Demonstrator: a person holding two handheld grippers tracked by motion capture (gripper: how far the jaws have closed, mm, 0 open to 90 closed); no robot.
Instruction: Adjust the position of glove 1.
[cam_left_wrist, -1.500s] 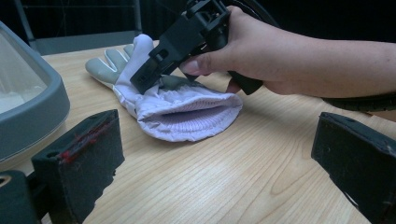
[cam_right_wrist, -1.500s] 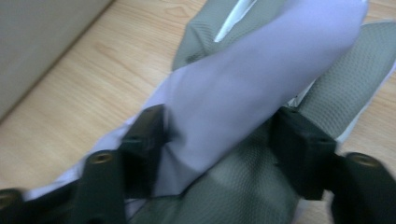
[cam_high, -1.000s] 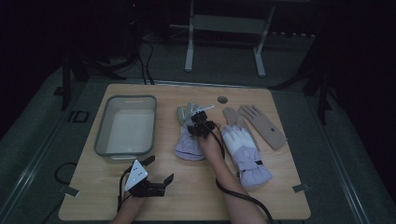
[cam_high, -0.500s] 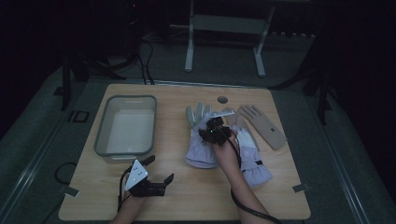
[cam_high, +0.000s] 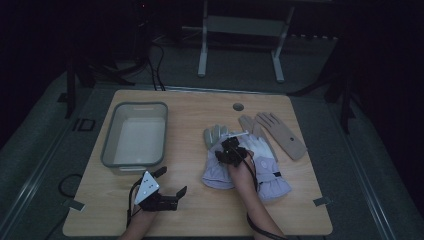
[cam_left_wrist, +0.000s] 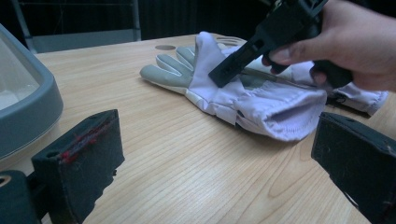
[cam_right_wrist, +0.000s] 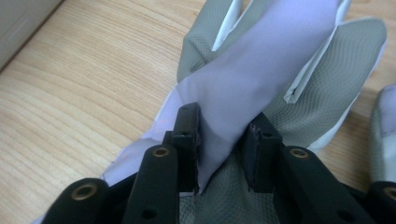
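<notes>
Looking from the left, a grey tub sits on the wooden table, with nothing inside that can be seen. There is one tub. Just in front of it, near the table's front edge, the left gripper rests in the person's left hand, and its jaws stand wide apart with nothing between them. In the left gripper view the tub's rim is close on one side and bare wood lies between the jaws.

In the middle lies a pale purple glove with grey fingers. The right gripper is right on top of it. In the right gripper view a fold of the purple cloth stands up between the two jaws. The jaws have just been opening. The left pad touches the cloth, but a small gap shows beside the right pad, so the grip looks loose.

A second purple glove lies just beside the first, partly under the right hand. Further right is a tan glove, lying flat and apart from both grippers. That makes three gloves in all. A small round hole sits in the table beyond the gloves.

Nothing stands between the left gripper and the gloves.
</notes>
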